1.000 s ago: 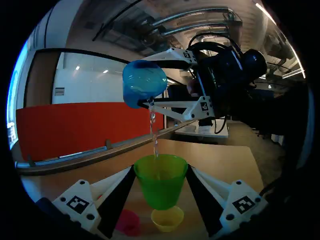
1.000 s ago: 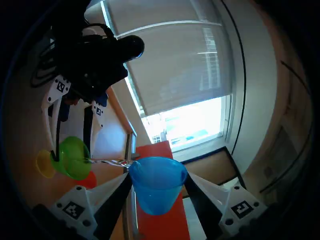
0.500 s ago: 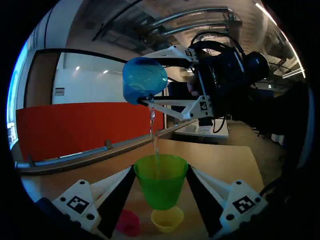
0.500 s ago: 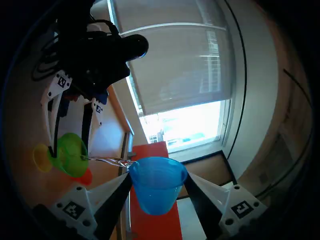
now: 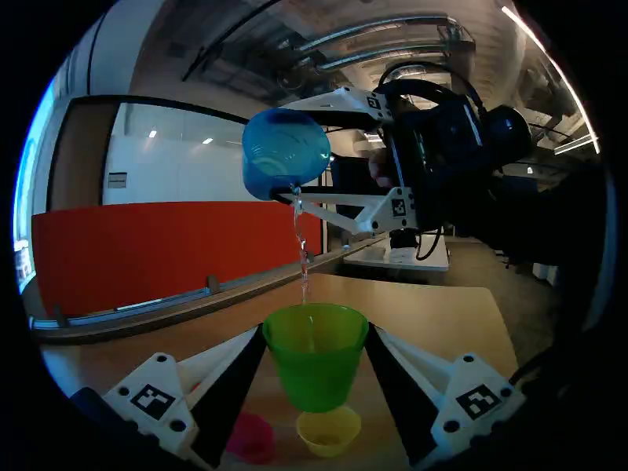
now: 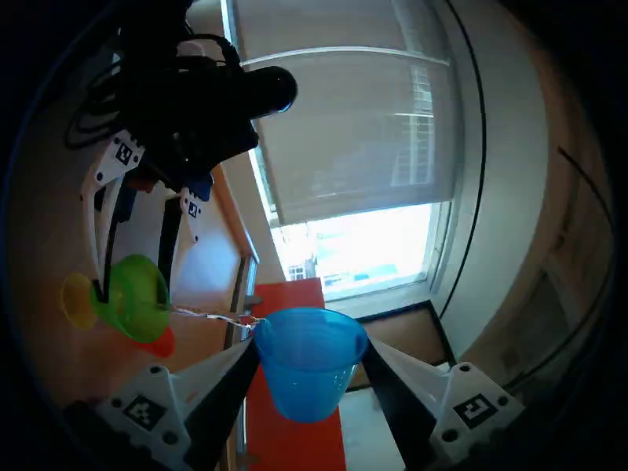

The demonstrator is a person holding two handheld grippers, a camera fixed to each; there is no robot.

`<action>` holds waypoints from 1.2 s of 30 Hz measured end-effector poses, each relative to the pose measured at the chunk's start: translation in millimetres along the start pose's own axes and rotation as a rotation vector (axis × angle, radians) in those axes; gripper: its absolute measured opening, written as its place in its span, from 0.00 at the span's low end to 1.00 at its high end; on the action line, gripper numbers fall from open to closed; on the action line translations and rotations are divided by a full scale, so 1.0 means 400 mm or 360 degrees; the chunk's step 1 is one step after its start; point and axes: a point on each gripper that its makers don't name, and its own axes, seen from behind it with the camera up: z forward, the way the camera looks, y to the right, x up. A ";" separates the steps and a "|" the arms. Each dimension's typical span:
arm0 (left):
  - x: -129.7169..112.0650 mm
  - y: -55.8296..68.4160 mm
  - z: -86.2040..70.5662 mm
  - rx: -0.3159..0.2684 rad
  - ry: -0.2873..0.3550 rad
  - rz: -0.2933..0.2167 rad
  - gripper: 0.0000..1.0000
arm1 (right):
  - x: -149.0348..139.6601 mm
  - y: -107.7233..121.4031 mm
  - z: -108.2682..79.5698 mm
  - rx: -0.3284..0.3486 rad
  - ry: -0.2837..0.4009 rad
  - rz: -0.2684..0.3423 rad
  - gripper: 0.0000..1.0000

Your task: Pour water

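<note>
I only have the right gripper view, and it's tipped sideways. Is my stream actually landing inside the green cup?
Observer: Yes. In the left gripper view the stream drops from the blue cup and lands well inside the rim of the green cup.
Operator: Is the green cup being held level?
Observer: It is. Its rim looks level, and it sits upright between the fingers of the left claw.
Operator: What's underneath it if it overflows?
Observer: A yellow cup stands mouth up on the wooden table, with a pink cup beside it.
</note>
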 end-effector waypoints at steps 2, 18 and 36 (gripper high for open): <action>-0.001 0.000 0.001 0.0000 0.0000 -0.0001 0.89 | 0.000 0.001 0.000 -0.0001 0.0000 -0.0011 0.91; 0.004 0.004 0.007 -0.0005 0.0010 -0.0002 0.89 | 0.006 0.019 0.002 -0.0025 0.0001 -0.0124 0.91; 0.002 0.001 0.008 -0.0004 0.0009 -0.0003 0.89 | 0.017 0.029 0.007 -0.0043 0.0004 -0.0248 0.91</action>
